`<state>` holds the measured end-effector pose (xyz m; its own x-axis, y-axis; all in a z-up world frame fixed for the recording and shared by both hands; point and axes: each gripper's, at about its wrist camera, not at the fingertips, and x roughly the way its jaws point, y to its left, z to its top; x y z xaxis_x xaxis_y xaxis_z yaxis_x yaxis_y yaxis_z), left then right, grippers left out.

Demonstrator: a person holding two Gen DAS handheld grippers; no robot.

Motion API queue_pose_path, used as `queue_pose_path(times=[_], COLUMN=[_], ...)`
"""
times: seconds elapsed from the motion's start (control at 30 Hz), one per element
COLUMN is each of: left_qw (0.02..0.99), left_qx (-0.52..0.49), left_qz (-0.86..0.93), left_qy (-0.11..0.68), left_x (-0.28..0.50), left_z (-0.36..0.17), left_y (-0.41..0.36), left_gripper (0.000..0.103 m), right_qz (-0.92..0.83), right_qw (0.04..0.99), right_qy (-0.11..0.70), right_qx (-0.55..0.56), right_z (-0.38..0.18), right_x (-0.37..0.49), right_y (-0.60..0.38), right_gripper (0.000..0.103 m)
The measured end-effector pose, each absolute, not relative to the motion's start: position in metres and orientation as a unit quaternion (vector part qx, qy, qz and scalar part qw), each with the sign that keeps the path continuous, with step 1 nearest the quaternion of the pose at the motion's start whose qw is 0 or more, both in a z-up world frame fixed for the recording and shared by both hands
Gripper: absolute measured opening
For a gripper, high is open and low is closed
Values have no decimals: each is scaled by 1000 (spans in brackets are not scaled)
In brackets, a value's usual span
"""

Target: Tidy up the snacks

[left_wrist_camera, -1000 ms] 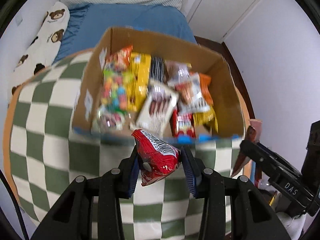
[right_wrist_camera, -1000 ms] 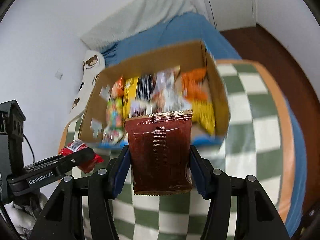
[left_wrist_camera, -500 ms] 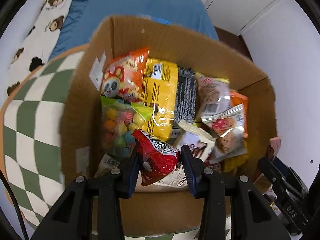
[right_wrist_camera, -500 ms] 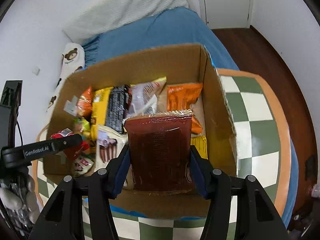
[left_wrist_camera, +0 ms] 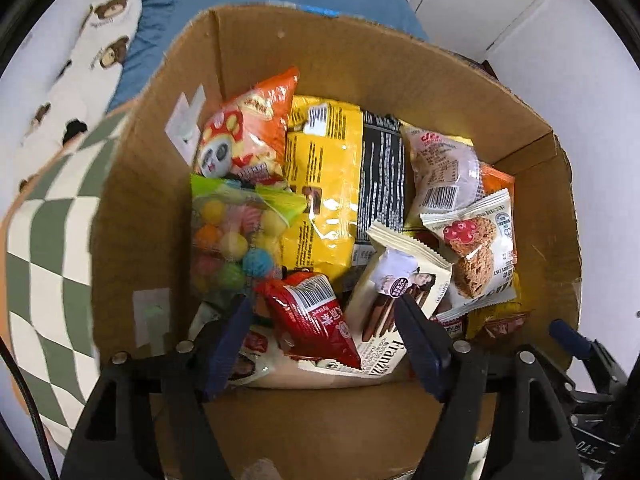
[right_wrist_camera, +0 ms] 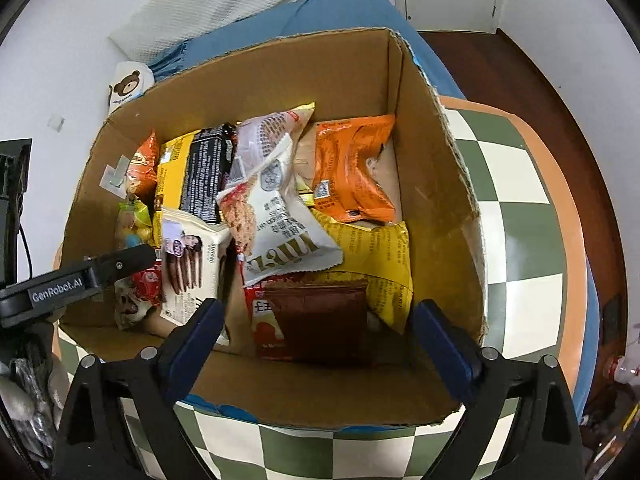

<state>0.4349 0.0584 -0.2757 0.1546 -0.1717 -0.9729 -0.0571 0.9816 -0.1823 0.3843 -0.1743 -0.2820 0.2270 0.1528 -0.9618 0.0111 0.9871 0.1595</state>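
Observation:
A cardboard box (left_wrist_camera: 532, 184) full of snack packets stands on a green-and-white checked table (right_wrist_camera: 516, 216); it also shows in the right wrist view (right_wrist_camera: 436, 184). My left gripper (left_wrist_camera: 324, 336) is open over the box's near side. A red snack packet (left_wrist_camera: 316, 320) lies loose between its fingers on the other snacks. My right gripper (right_wrist_camera: 316, 340) is open too. A dark brown packet (right_wrist_camera: 320, 320) lies in the box between its fingers, free of them.
The box holds a yellow bag (left_wrist_camera: 324, 192), a bag of coloured balls (left_wrist_camera: 228, 240), a white wafer packet (left_wrist_camera: 400, 292) and an orange packet (right_wrist_camera: 352, 168). A blue bed (right_wrist_camera: 320, 20) lies beyond the table. A bear-print pillow (left_wrist_camera: 80, 76) lies left.
Both grippers moved from in front of the box to over it, then opened. The red packet and the brown packet dropped out of the jaws into the box.

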Motion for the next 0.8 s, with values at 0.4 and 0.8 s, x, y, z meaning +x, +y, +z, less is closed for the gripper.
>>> queue_pose_path(times=[0.4,0.8], left_qw=[800,841], left_qx=[-34,-52], left_qz=[-8,-3], left_qy=[599,539], left_x=[408,358], left_z=[-241,-175], left_y=[52,57], left_gripper=[103,103], right_qz=[18,17], right_qw=[802,848], right_qy=[597,529], right_qx=[27,16], right_z=[-257,-190], right_x=[379,329], right_y=[-168,-170], right_gripper=[101,101])
